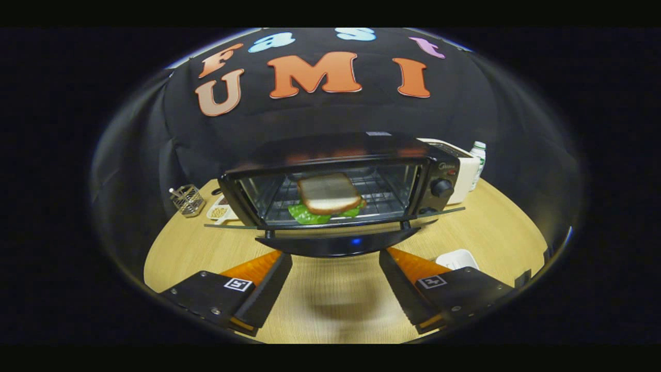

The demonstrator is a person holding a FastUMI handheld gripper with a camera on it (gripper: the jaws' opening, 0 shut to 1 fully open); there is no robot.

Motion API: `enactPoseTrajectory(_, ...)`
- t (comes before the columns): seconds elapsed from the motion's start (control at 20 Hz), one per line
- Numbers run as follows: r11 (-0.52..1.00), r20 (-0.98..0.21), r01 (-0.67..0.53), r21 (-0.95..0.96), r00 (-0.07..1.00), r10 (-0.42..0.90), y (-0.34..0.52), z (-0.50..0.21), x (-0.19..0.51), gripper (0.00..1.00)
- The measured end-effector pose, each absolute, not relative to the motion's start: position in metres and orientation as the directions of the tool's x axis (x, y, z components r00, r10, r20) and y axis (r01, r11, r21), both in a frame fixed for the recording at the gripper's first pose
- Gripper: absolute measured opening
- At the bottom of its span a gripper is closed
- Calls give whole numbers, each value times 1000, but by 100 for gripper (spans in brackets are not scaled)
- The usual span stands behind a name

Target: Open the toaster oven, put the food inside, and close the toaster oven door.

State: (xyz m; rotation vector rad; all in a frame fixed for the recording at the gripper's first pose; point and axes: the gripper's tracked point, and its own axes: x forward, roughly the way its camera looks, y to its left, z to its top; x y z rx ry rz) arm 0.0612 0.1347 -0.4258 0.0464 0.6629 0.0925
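1. Across the scene spreads the wooden desk [496,227], which carries everything and leaves bare wood between the tongs and the oven.
2. Next in size, the black toaster oven [335,181] sits at the middle of the desk, facing the tongs, so its mouth is easy to reach straight on.
3. Its glass door [335,243] hangs folded down flat toward the tongs, below the opening; it lies open, which I judge leaves closing as the remaining step.
4. Behind the oven's right side stands a white appliance [462,175] with a small bottle [479,155] beside it, both well apart from the work.
5. The tongs [335,289] hover just ahead of the lowered door, fingers spread wide and released, gripping nothing. That spread probably suits coming under the door's edge to lift it.
6. Inside the oven, on the wire rack, rests the sandwich [329,196]: a bread slice over green lettuce, centred so the door can likely swing up without touching it.
7. Left of the oven stand a wire basket [187,200] and a small white dish [219,211] holding something pale.
8. Beside the right finger lies a small white tray [457,257], partly hidden.
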Motion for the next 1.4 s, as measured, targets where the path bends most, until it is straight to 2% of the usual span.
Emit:
enactPoseTrajectory(0.25, 996, -560, -62, 69, 823, 90, 141, -402, 100, 100)
enactPoseTrajectory(0.6, 993, -509, -58, 100, 855, 101, 134, -354, 91, 100)
enactPoseTrajectory(0.8, 994, -435, -55, 96, 896, 91, 121, -291, 92, 100)
enactPoseTrajectory(1.2, 997, -213, -70, 45, 974, 78, 111, -137, 80, 100)
enactPoseTrajectory(1.4, 998, -147, -61, 31, 987, 65, 106, -90, 69, 99)
